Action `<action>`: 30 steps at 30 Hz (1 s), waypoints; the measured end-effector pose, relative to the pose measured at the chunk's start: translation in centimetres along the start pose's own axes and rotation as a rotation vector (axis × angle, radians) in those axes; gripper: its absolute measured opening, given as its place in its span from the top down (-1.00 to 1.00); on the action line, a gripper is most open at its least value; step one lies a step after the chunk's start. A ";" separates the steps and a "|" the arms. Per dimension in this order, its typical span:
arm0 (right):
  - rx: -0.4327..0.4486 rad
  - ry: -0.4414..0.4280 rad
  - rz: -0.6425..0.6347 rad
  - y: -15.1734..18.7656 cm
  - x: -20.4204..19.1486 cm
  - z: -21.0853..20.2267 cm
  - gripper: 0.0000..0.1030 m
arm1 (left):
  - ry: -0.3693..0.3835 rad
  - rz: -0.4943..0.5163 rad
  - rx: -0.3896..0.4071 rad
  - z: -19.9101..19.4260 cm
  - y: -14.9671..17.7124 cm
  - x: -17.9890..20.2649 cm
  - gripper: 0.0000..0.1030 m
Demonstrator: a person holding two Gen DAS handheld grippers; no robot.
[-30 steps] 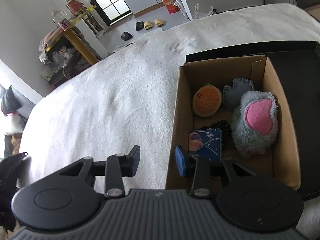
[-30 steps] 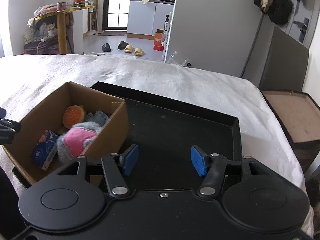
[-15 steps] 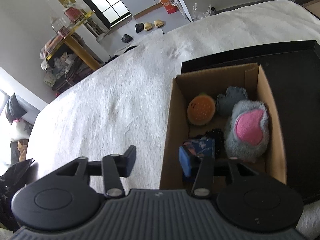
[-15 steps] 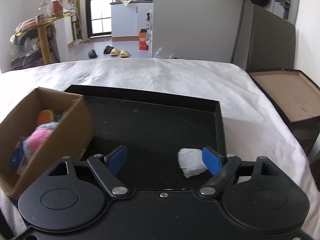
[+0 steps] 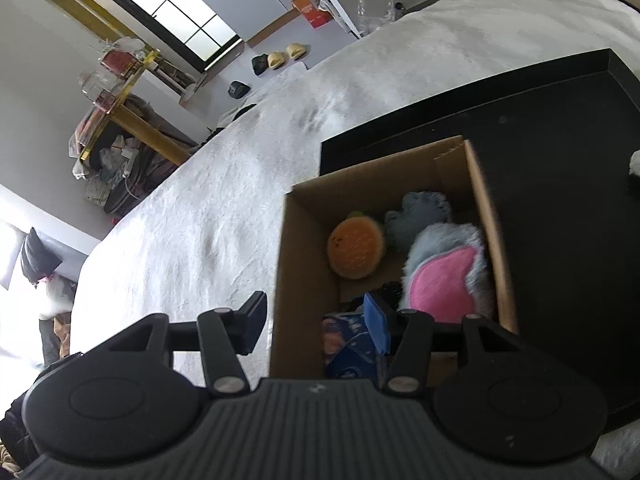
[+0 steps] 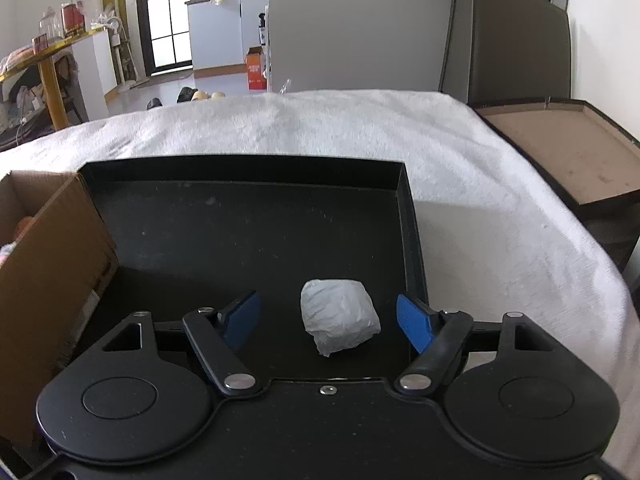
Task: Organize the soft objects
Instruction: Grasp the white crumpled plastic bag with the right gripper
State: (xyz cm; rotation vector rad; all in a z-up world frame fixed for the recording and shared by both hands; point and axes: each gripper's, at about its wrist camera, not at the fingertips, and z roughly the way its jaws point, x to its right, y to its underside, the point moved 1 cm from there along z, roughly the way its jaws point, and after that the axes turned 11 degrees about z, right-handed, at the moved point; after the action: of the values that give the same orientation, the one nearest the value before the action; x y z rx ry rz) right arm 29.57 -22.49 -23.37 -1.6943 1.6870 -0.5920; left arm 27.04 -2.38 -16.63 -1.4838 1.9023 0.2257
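Note:
A cardboard box (image 5: 304,248) stands at the left end of a black tray (image 6: 248,220). It holds an orange plush (image 5: 356,246), a grey-blue plush (image 5: 420,214), a fluffy grey plush with a pink patch (image 5: 444,280) and a blue printed item (image 5: 348,350). My left gripper (image 5: 316,322) is open and straddles the box's near left wall, one finger inside. My right gripper (image 6: 330,320) is open around a white crumpled soft bundle (image 6: 338,320) on the tray; the fingers stand clear of it. The box also shows in the right wrist view (image 6: 48,264).
The tray lies on a bed with a white fluffy cover (image 6: 460,176). A brown open case (image 6: 568,148) stands to the right of the bed. A yellow table with clutter (image 5: 132,120) and slippers (image 5: 280,56) are on the floor beyond.
My right gripper has swung right and its jaws have opened wider, bringing the white bundle between its fingers. My left gripper has drawn back from the box and tilted.

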 end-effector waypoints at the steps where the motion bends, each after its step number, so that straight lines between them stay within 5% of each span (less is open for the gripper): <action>1: -0.006 -0.003 0.001 0.0 0.0 0.3 -0.43 | 0.002 -0.001 -0.004 0.1 -0.2 0.2 -0.01; 6: -0.030 -0.003 0.001 0.4 0.2 1.5 -0.43 | 0.005 0.025 -0.011 0.1 -0.8 1.2 -0.02; 9: -0.076 0.019 -0.013 0.8 0.4 2.3 0.17 | 0.019 0.027 -0.021 0.2 -1.1 1.5 -0.01; 30: -0.043 -0.005 0.008 -0.4 0.2 -3.6 0.17 | 0.101 -0.097 0.019 -1.6 2.7 -3.2 -0.01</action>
State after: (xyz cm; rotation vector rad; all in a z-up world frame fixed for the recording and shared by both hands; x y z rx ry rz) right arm 27.24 -23.20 -20.67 -1.7174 1.7136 -0.5506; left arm 24.20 0.13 -14.20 -1.5972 1.8991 0.0895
